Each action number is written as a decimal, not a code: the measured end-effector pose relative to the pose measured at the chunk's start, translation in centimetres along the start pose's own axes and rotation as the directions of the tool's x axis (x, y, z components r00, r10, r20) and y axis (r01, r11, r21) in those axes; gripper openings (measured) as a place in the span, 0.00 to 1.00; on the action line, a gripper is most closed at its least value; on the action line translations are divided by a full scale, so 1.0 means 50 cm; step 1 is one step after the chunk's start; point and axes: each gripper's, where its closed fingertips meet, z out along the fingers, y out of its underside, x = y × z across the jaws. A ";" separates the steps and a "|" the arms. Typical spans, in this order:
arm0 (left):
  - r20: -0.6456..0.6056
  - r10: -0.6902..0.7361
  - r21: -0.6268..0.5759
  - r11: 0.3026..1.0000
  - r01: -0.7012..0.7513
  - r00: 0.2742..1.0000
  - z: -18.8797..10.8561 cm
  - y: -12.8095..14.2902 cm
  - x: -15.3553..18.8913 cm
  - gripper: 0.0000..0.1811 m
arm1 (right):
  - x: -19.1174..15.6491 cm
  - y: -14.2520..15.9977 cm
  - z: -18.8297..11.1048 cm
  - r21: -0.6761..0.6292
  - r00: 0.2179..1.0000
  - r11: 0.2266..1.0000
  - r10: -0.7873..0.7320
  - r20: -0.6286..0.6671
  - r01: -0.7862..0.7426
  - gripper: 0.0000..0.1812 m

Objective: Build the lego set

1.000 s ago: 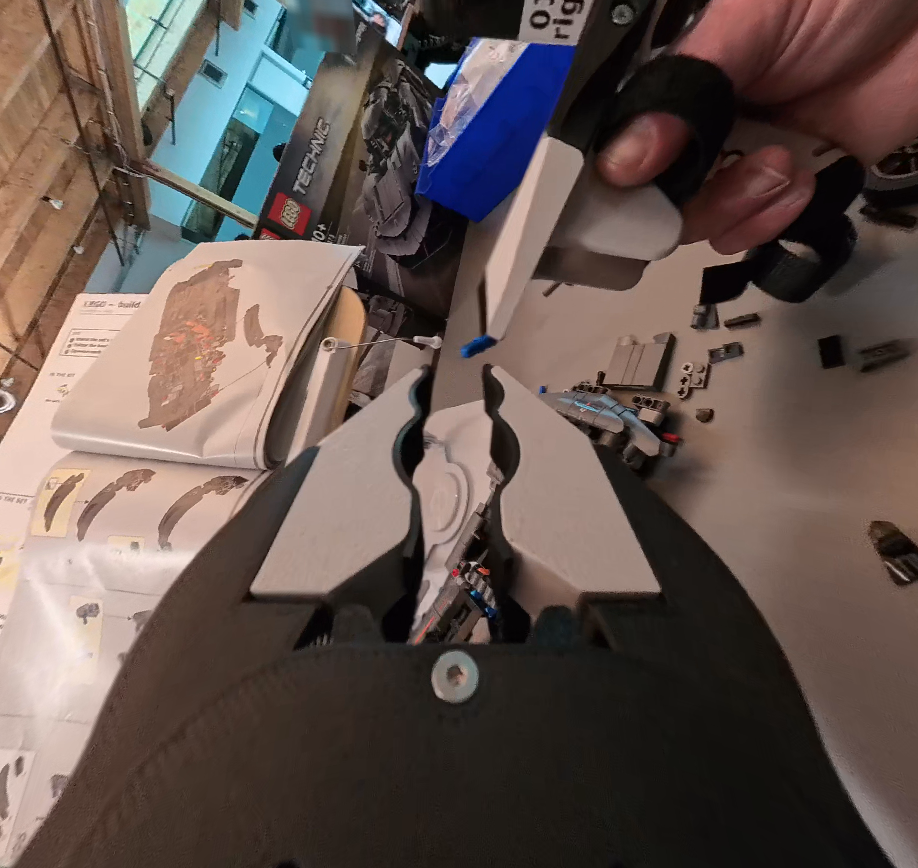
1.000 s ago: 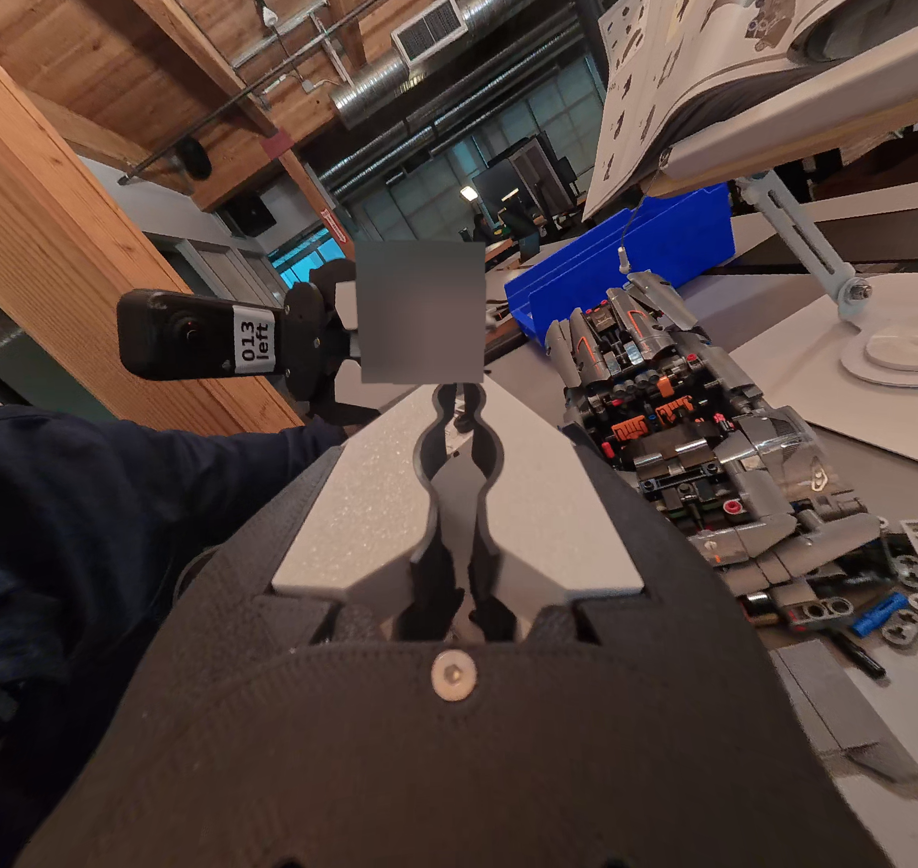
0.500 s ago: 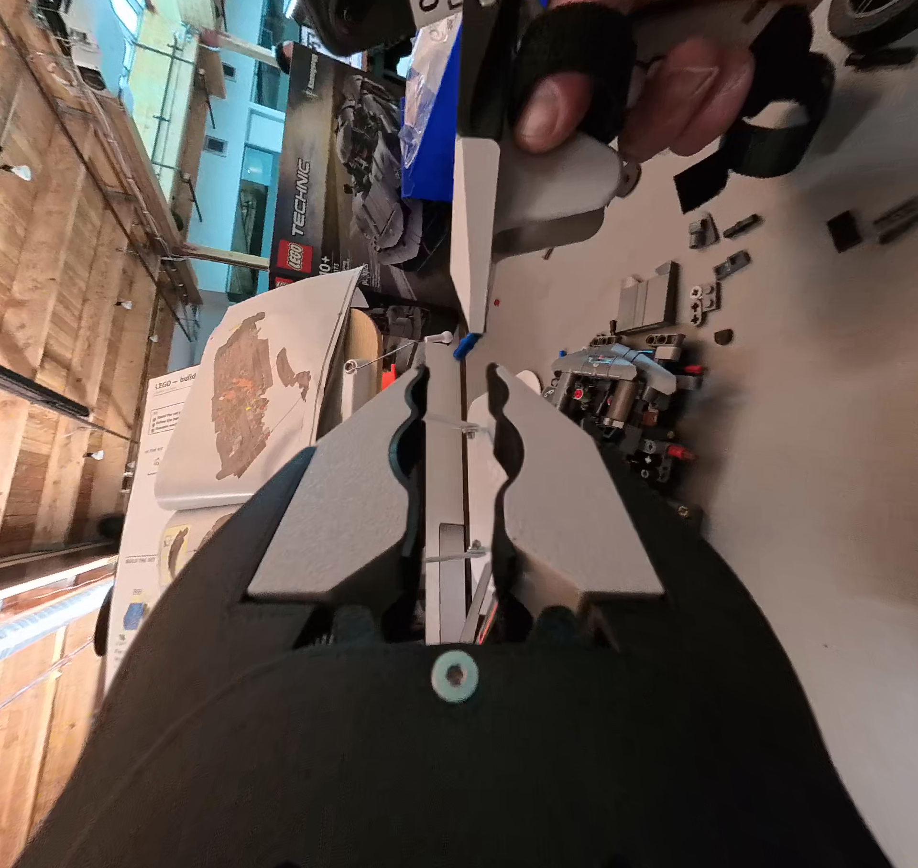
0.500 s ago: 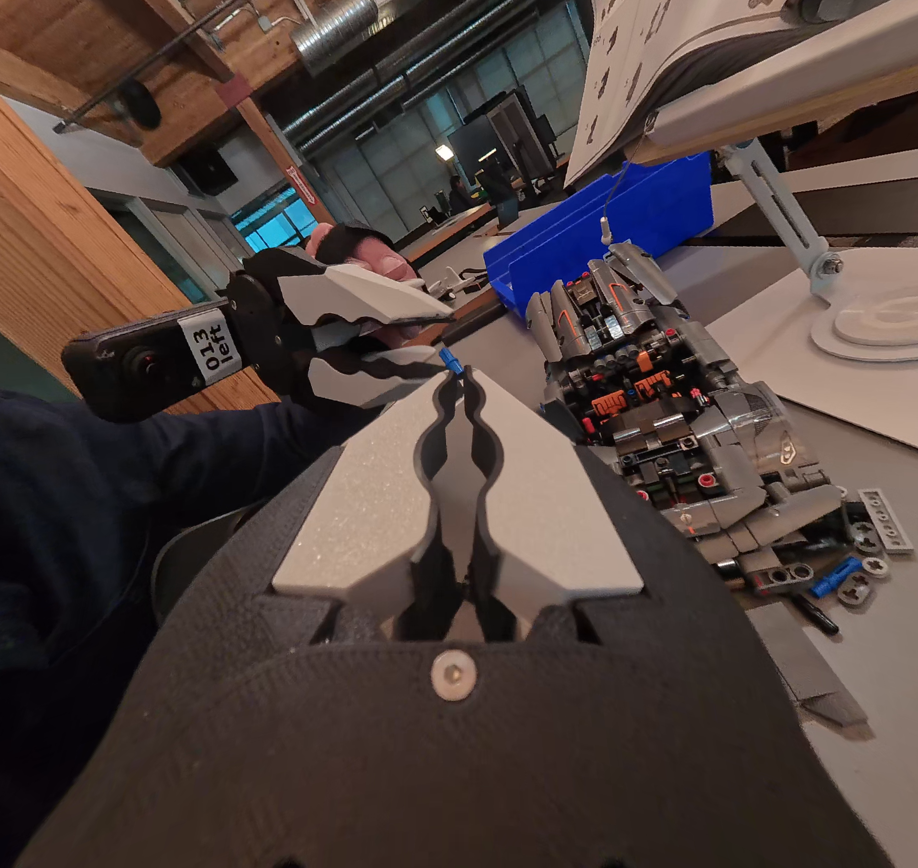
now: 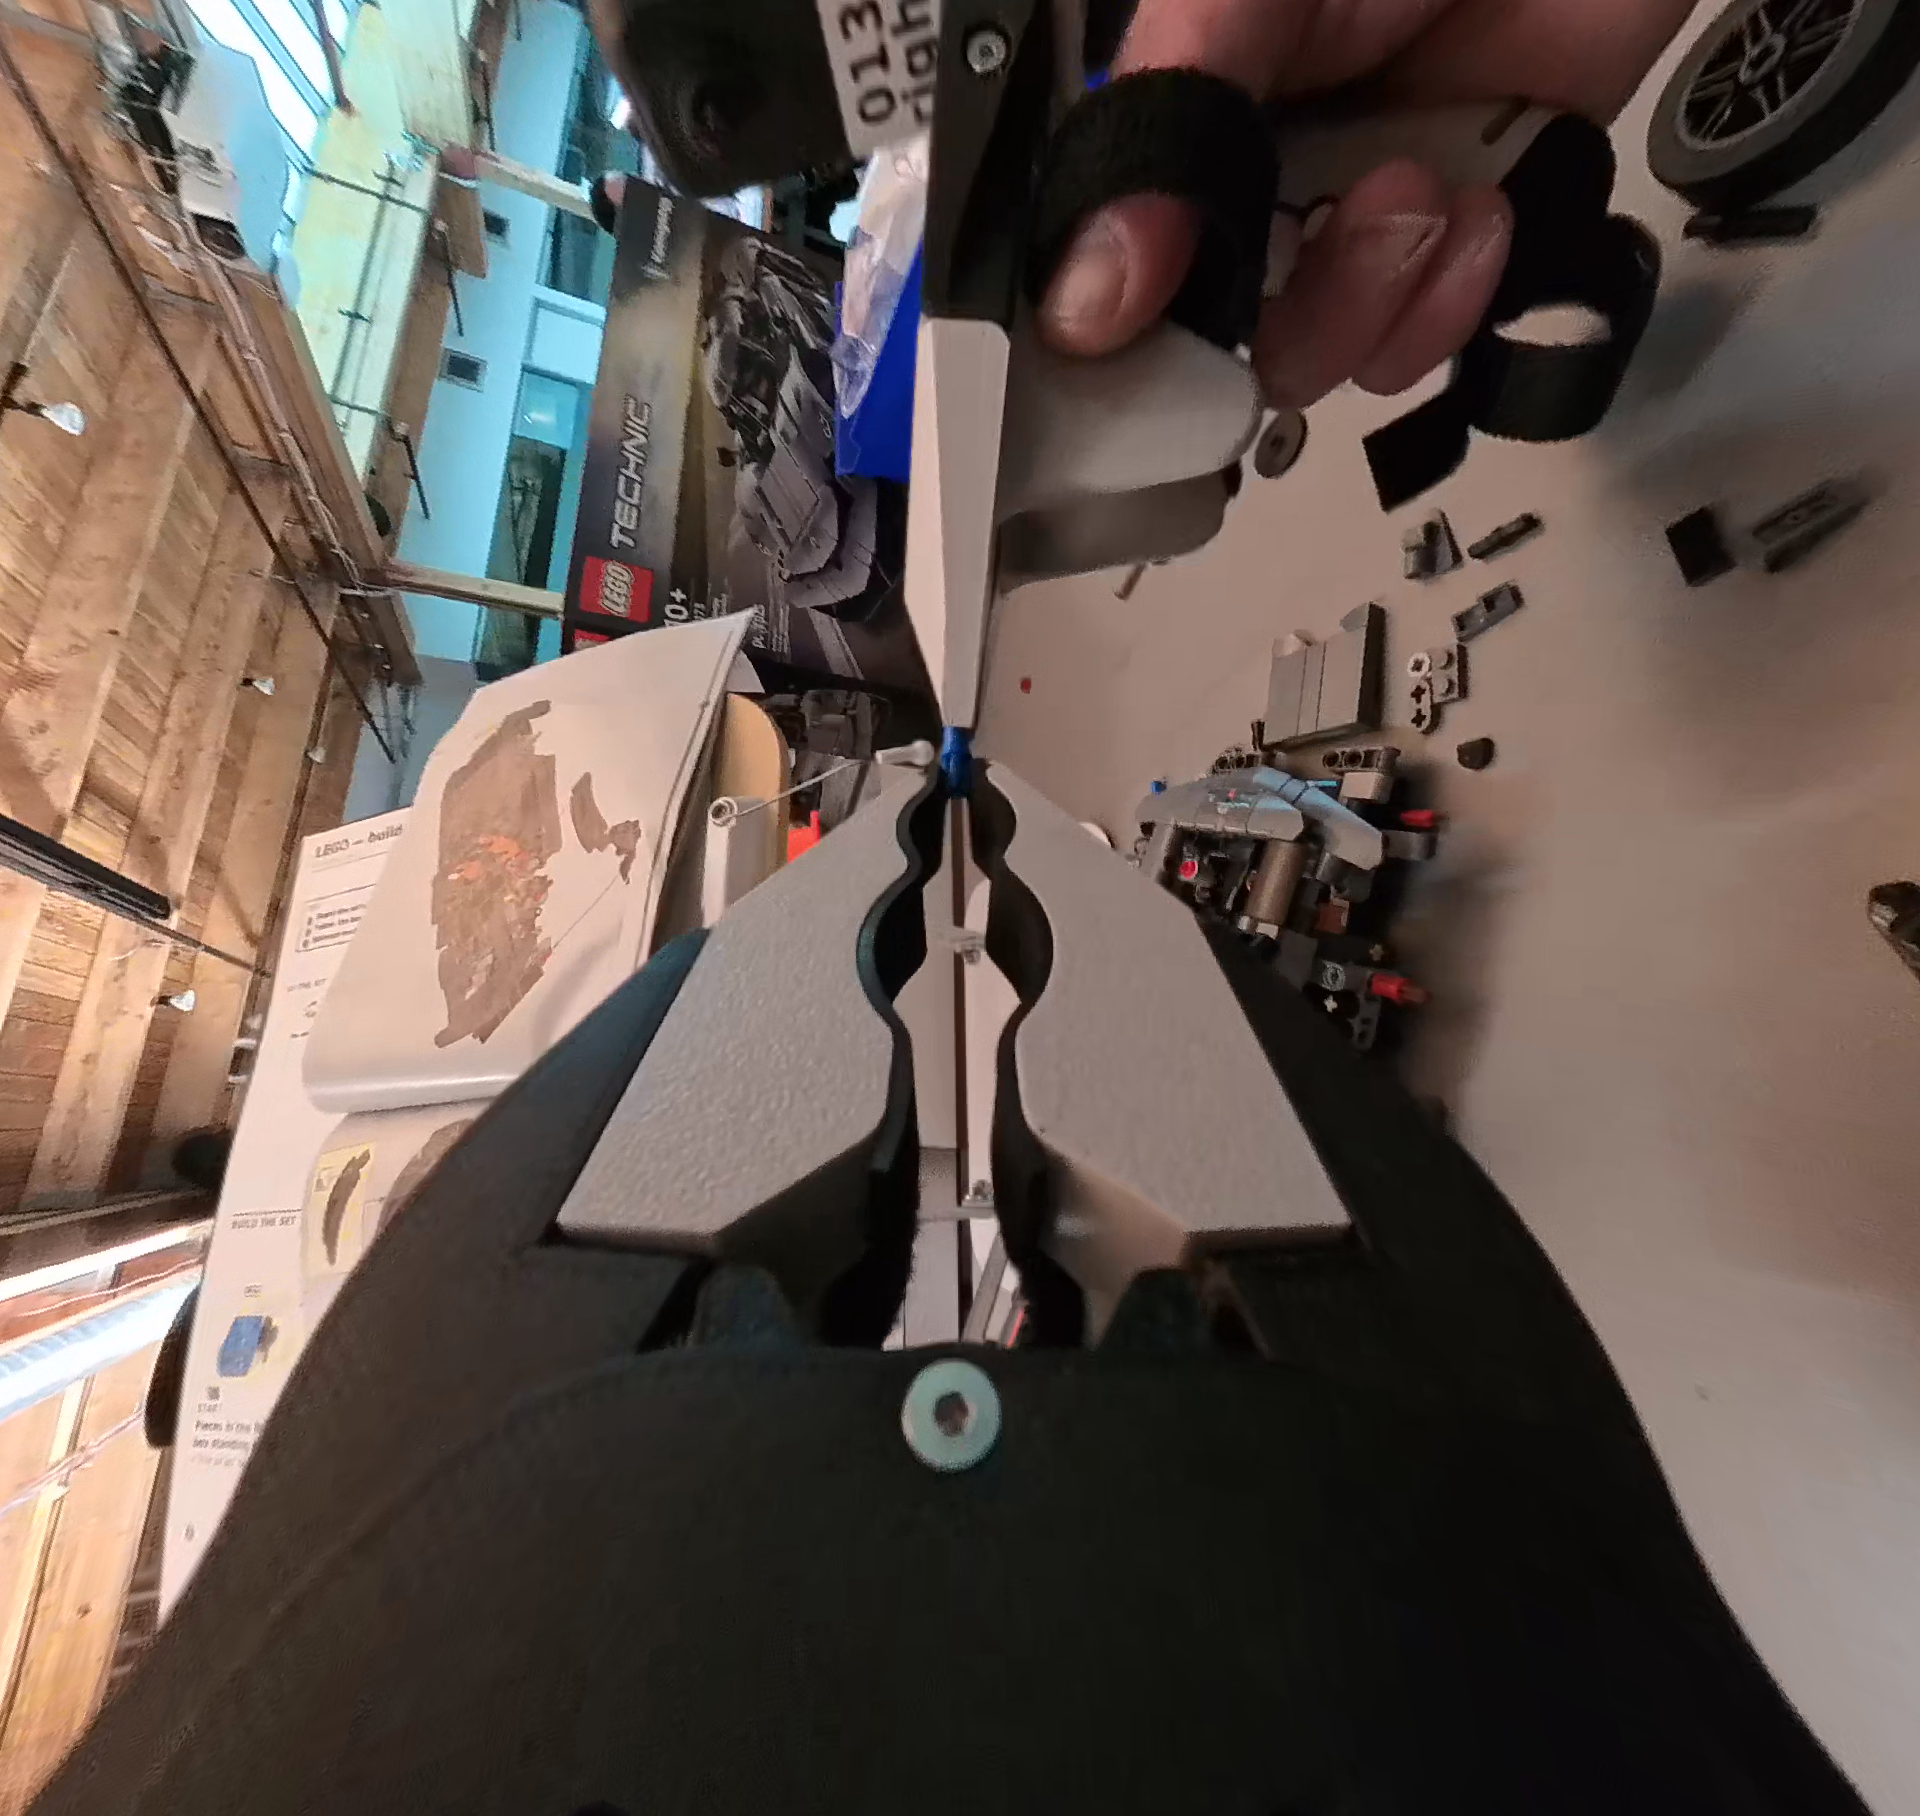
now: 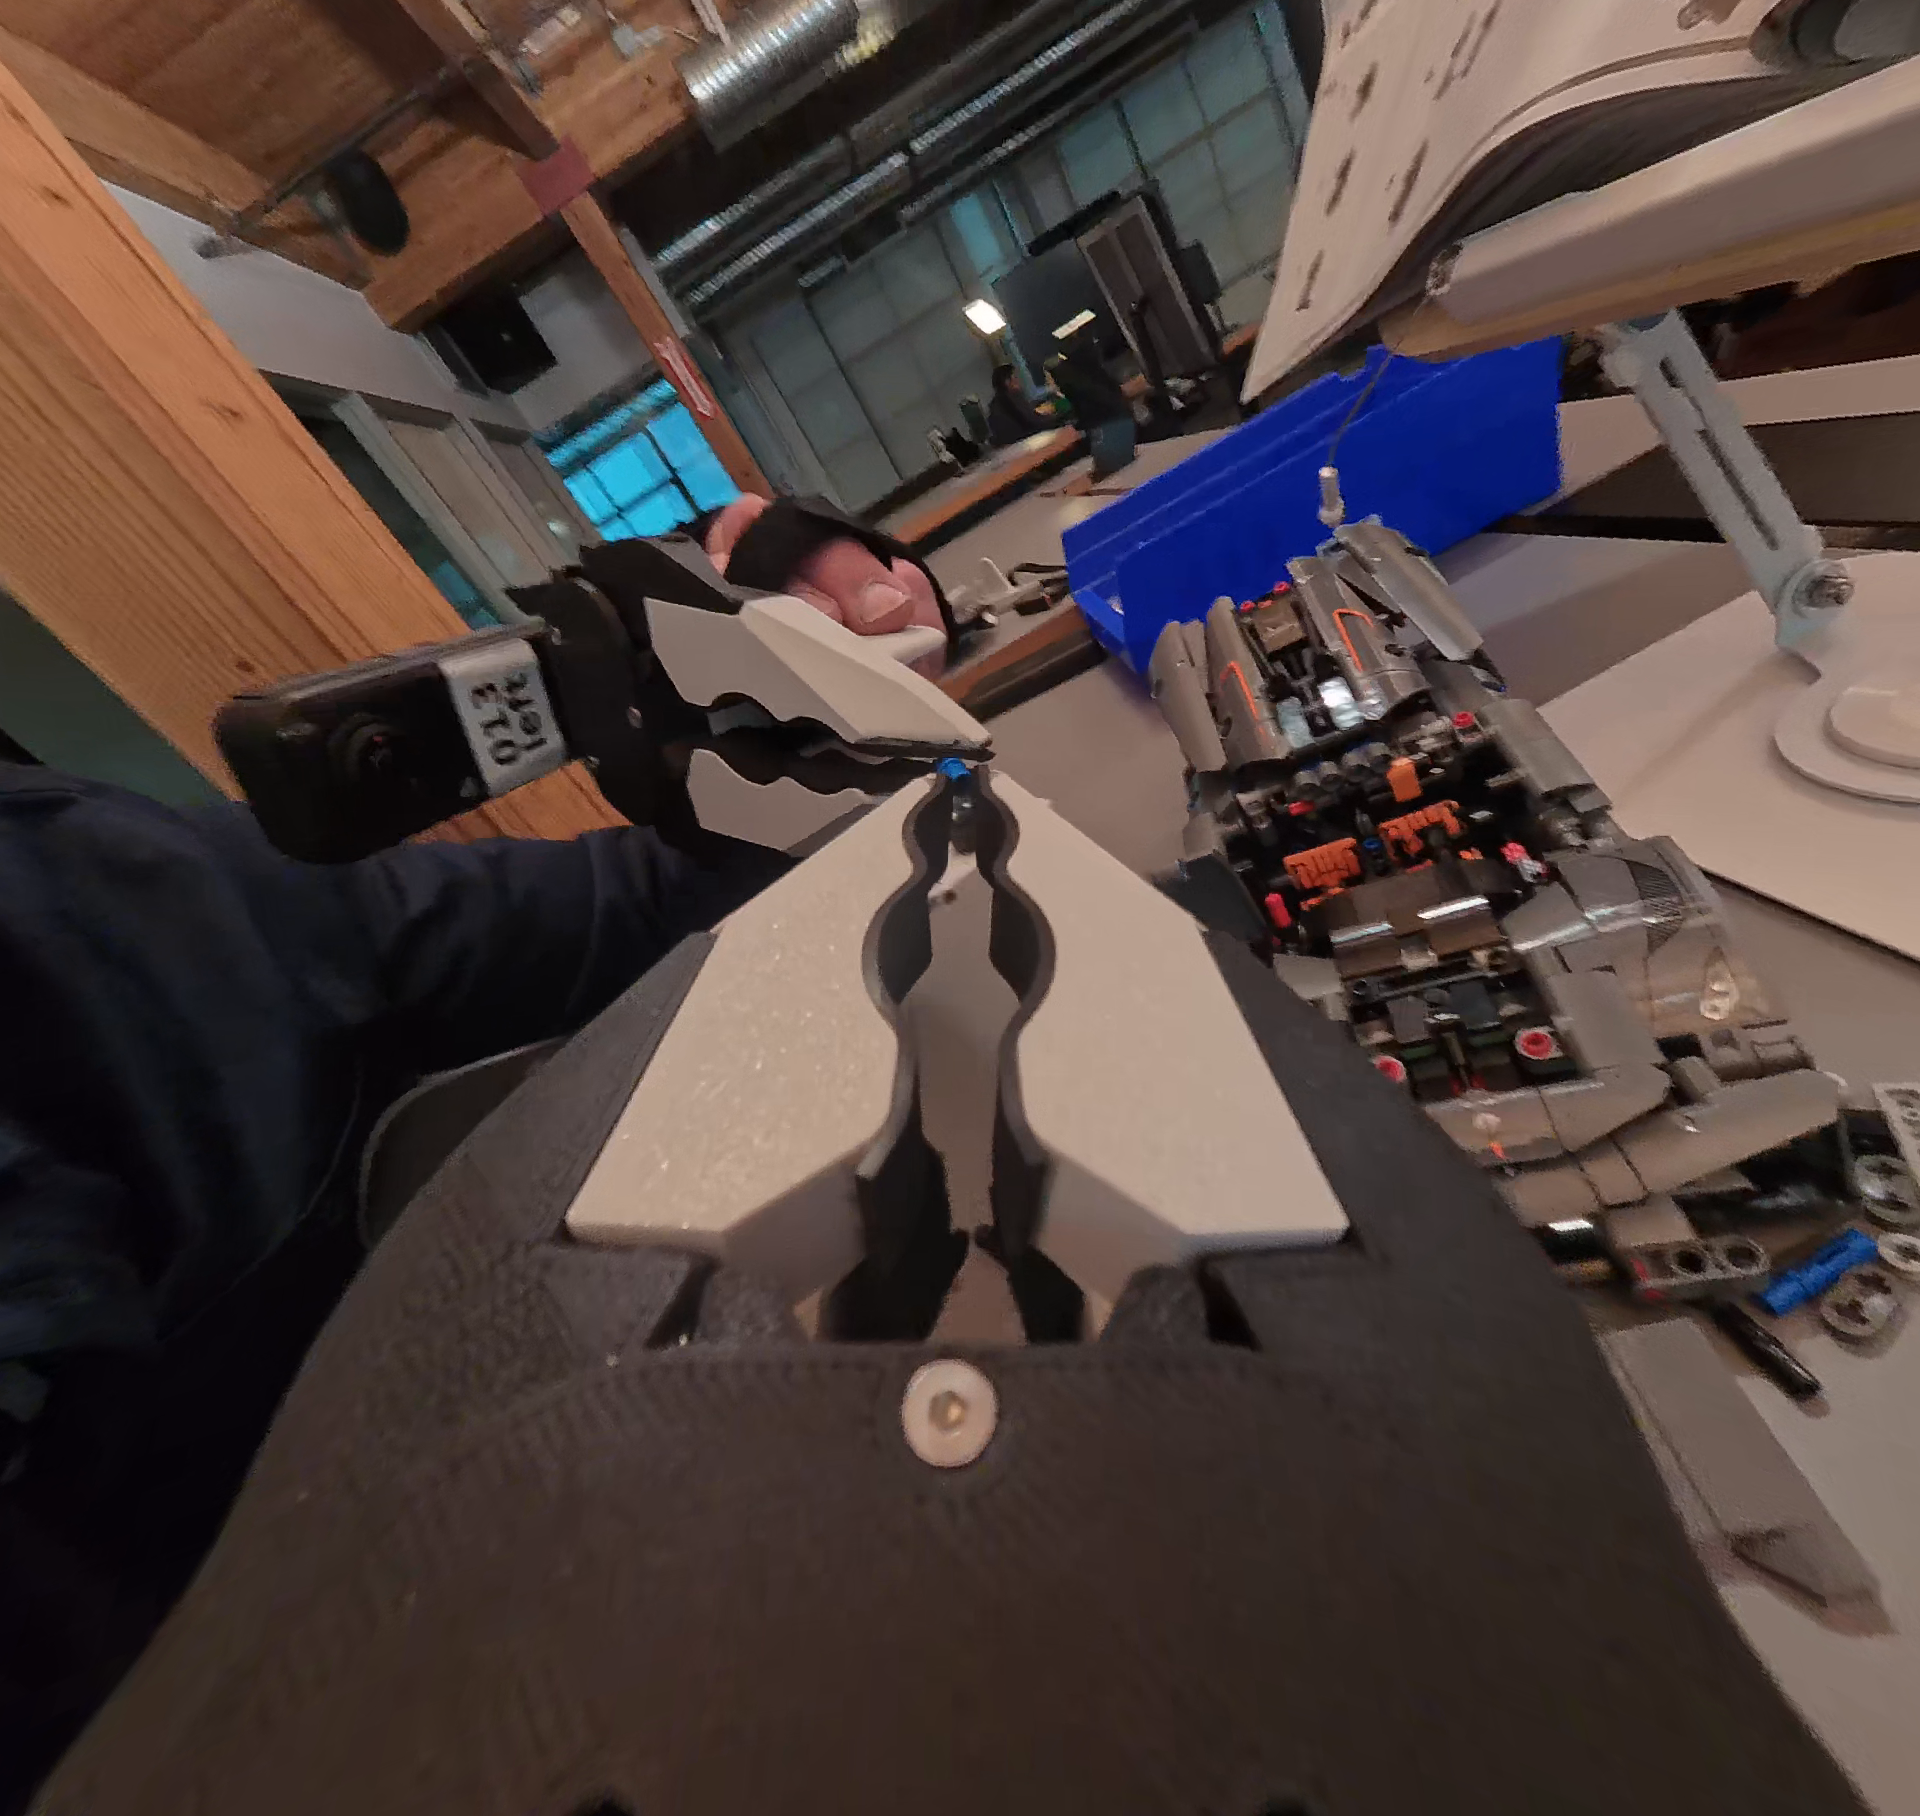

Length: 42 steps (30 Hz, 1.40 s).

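Both grippers meet tip to tip above the table: the left gripper (image 5: 957, 798), with its jaws drawn nearly together, and the right gripper (image 6: 961, 798), likewise nearly closed, each touch a small blue Lego pin (image 5: 955, 758) at their tips; which of the two actually clamps it cannot be told. In the left wrist view the right gripper descends from above, held by a hand (image 5: 1340, 104) with black finger straps, its grey fingers (image 5: 961, 519) tapering down to the pin. In the right wrist view the left gripper enters from the left, a dark sleeve (image 6: 260, 935) behind it. Just beside the grippers on the grey table (image 5: 1662, 1247) lies the partly built grey Lego car (image 6: 1475, 893), with orange and red parts showing inside. Loose grey and black pieces (image 5: 1455, 603) lie scattered near it, and a black wheel (image 5: 1777, 62) stands farther off. An open instruction booklet (image 5: 540, 852) rests on a white stand (image 6: 1714, 478) beyond the car. A blue bin (image 6: 1351, 499) and the dark set box (image 5: 717, 436) stand farthest back.
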 end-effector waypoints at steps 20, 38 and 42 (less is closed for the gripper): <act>-0.101 -0.072 -0.038 0.997 0.069 0.992 0.003 0.026 0.016 0.14 | -0.005 0.000 -0.006 0.004 1.000 1.000 0.016 0.025 -0.016 0.01; -0.322 -0.272 -0.248 0.949 0.196 0.907 0.036 0.131 0.127 0.12 | 0.083 0.091 0.009 -0.184 0.979 0.983 -0.035 -0.203 -0.003 0.00; -0.333 -0.291 -0.237 0.946 0.220 0.897 0.035 0.120 0.120 0.18 | 0.089 0.079 -0.001 -0.156 0.974 0.988 -0.037 -0.223 0.002 0.00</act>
